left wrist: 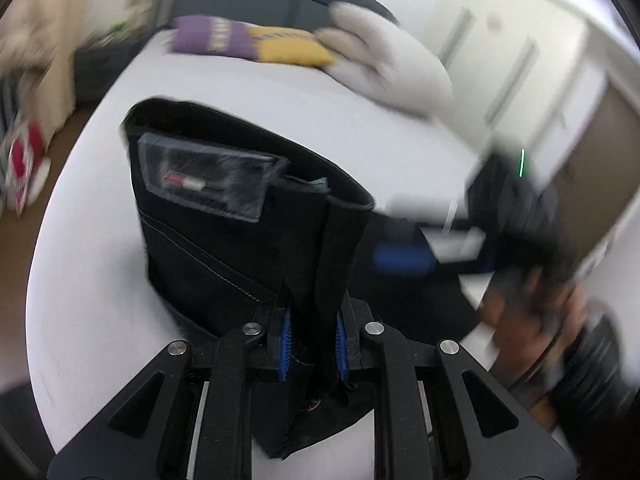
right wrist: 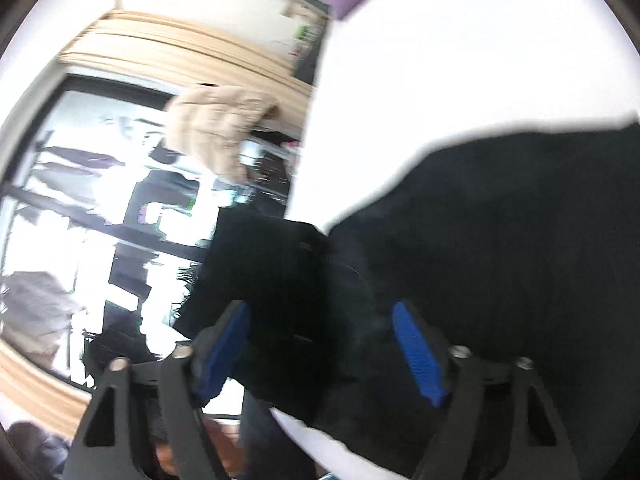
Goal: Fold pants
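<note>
Black pants (left wrist: 224, 224) lie on a white bed (left wrist: 100, 280), waistband up with a grey label patch (left wrist: 208, 178). My left gripper (left wrist: 312, 344) is shut on a fold of the pants' black cloth, blue pads pressed on both sides. My right gripper shows blurred at the right of the left wrist view (left wrist: 404, 258), near the pants' edge. In the right wrist view my right gripper (right wrist: 320, 356) is open, its blue pads (right wrist: 418, 354) wide apart, with the pants (right wrist: 500, 240) lying between and beyond them at the bed's edge.
Purple and yellow cushions (left wrist: 248, 40) and a white pillow (left wrist: 392, 60) lie at the head of the bed. White wardrobe doors (left wrist: 512, 72) stand at the right. A beige jacket (right wrist: 220, 128) and a window with clothes racks (right wrist: 100, 184) lie beyond the bed's edge.
</note>
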`<state>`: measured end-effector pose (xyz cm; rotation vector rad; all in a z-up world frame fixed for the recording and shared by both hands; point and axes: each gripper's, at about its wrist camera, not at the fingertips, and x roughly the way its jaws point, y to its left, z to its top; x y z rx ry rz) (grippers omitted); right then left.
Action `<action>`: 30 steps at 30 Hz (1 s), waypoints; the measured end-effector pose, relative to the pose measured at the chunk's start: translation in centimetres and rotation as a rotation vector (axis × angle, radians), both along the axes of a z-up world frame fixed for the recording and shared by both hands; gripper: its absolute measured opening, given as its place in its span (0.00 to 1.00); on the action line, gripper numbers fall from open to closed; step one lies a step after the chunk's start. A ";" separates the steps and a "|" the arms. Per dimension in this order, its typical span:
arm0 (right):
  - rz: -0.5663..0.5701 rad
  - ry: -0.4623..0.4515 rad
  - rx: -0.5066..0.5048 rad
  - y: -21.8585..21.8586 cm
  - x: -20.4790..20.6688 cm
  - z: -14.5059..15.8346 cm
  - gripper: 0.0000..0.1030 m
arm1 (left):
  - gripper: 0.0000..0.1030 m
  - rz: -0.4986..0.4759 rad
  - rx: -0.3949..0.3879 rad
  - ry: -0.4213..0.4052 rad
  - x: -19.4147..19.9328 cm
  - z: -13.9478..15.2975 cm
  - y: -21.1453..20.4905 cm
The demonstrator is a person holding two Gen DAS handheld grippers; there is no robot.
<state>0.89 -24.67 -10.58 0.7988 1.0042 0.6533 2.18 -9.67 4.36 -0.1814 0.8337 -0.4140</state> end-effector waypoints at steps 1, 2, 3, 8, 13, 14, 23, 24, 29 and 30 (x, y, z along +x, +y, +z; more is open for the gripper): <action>0.008 -0.023 0.014 -0.5 0.2 0.9 0.89 | 0.15 -0.040 0.041 -0.006 0.1 -0.3 -1.9; 0.008 -0.033 0.015 -0.8 0.2 1.4 0.93 | 0.15 -0.070 0.071 -0.011 0.1 -0.5 -3.2; 0.005 -0.041 0.012 -1.0 0.3 1.8 0.94 | 0.14 -0.099 0.095 -0.015 0.2 -0.8 -4.5; 0.043 0.008 -0.113 -0.2 1.1 0.7 0.94 | 0.13 -0.173 0.172 0.009 0.9 -3.3 -8.7; 0.000 0.163 -0.133 -1.1 1.7 -3.5 0.88 | 0.13 -0.187 0.208 -0.019 1.0 -3.6 -10.1; 0.012 0.167 -0.102 -0.9 1.8 -3.9 0.88 | 0.13 -0.190 0.211 -0.023 0.4 -3.9 -9.6; 0.048 0.146 -0.102 1.3 4.7 -4.6 0.17 | 0.13 -0.207 0.226 -0.050 -2.1 -4.7 -7.2; 0.042 0.125 -0.116 1.0 4.5 -4.0 0.17 | 0.13 -0.214 0.220 -0.051 -2.3 -4.4 -7.1; -0.028 0.058 -0.136 -1.3 2.7 -2.3 0.16 | 0.12 -0.273 0.205 -0.060 -2.8 -4.2 -8.7; -0.043 0.054 -0.136 -1.8 2.5 -2.1 0.16 | 0.12 -0.294 0.197 -0.060 -2.7 -4.1 -9.4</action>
